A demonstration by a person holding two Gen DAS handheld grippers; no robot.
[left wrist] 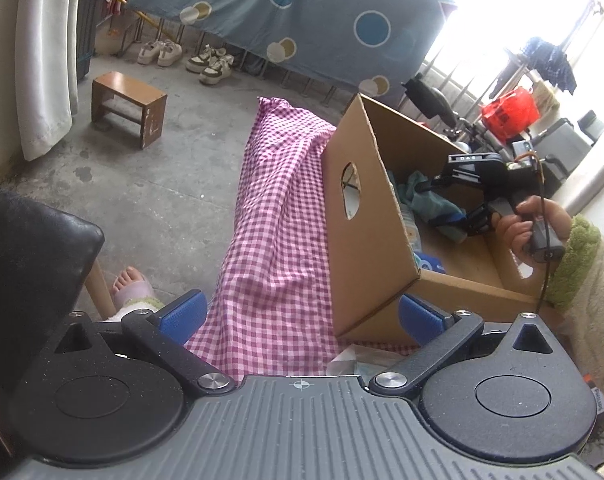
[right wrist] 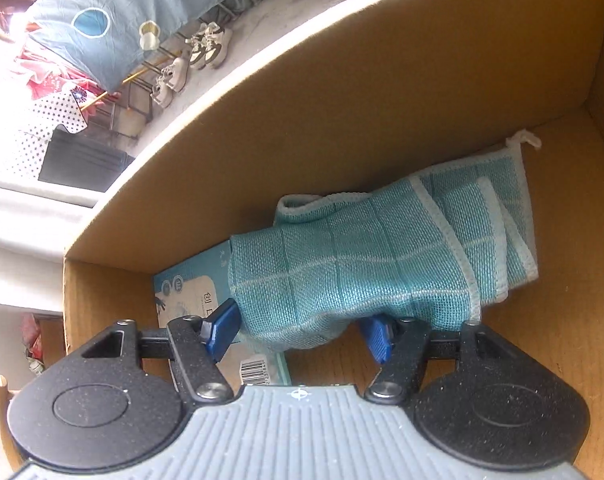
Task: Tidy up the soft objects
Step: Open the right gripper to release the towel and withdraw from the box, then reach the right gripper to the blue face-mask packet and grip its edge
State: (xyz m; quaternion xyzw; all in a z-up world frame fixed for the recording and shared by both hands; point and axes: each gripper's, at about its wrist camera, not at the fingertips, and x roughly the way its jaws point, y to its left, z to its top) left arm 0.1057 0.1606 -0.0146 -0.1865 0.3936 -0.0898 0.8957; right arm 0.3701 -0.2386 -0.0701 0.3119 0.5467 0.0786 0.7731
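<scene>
Right claw (right wrist: pixel 302 330) inside box (right wrist: pixel 341 100), spread around teal cloth (right wrist: pixel 361 260), pads clear; we lift straight out, avoiding snags; left claw (left wrist: pixel 302 316) wide, empty, over table (left wrist: pixel 270 240).

Each gripper has a ribbed grey body flanked by two black round housings, with black linkage arms pinned by silver screws and blue textured pads on the jaws. The right gripper (left wrist: pixel 461 216) bears white lettering and trails a thin dark cable. The person wears a cream sleeve (left wrist: pixel 593 280) with a fuzzy green cuff (left wrist: pixel 577 264).
</scene>
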